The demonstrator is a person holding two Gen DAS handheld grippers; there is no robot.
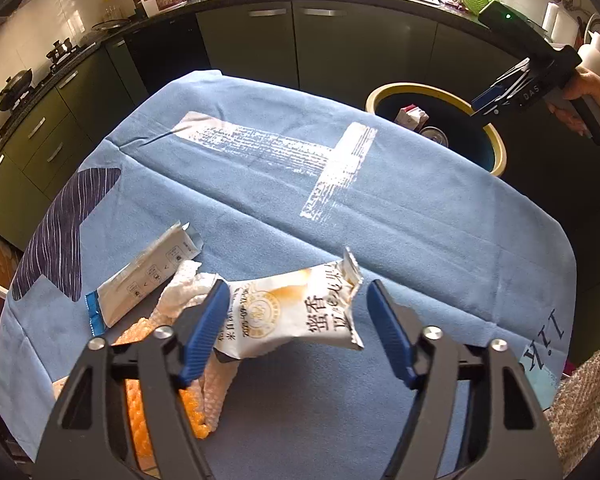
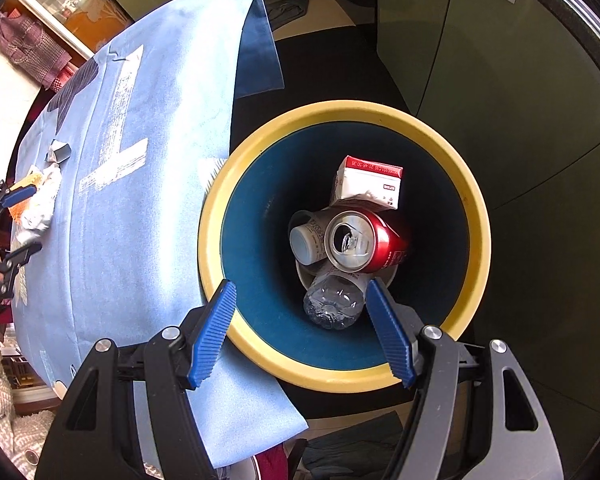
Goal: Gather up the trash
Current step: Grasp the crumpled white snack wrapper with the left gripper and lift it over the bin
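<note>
While a blue cloth (image 1: 380,208) covers the table, a yellow-rimmed bin (image 2: 476,216) stands just beside its edge, on the dark floor in front of green cabinets (image 1: 340,48). In the bin lie a clear bottle (image 2: 332,304), a red can (image 2: 364,240), a red and white carton (image 2: 370,182) and a small white bottle (image 2: 306,240), all piled together at the bottom.

The right gripper (image 2: 300,328) hangs over the near rim of the bin, pointing down into it; its jaws stand apart with nothing between them. In the left wrist view it shows at the upper right, in a hand (image 1: 592,96).

The left gripper (image 1: 296,332) is low over the near part of the cloth. Its jaws are apart, and a cream wrapper (image 1: 296,312) with printed characters lies between them; the left pad (image 1: 204,336) is at the wrapper's end, the right pad (image 1: 392,336) is clear of the torn end. Whether the left pad presses on it, I cannot tell.

Left of the wrapper lies a white sachet (image 1: 148,276) with a blue end, and between the two a crumpled tissue (image 1: 180,292). Orange foam net (image 1: 138,404) and white foam net (image 1: 216,396) lie under the left finger.
</note>
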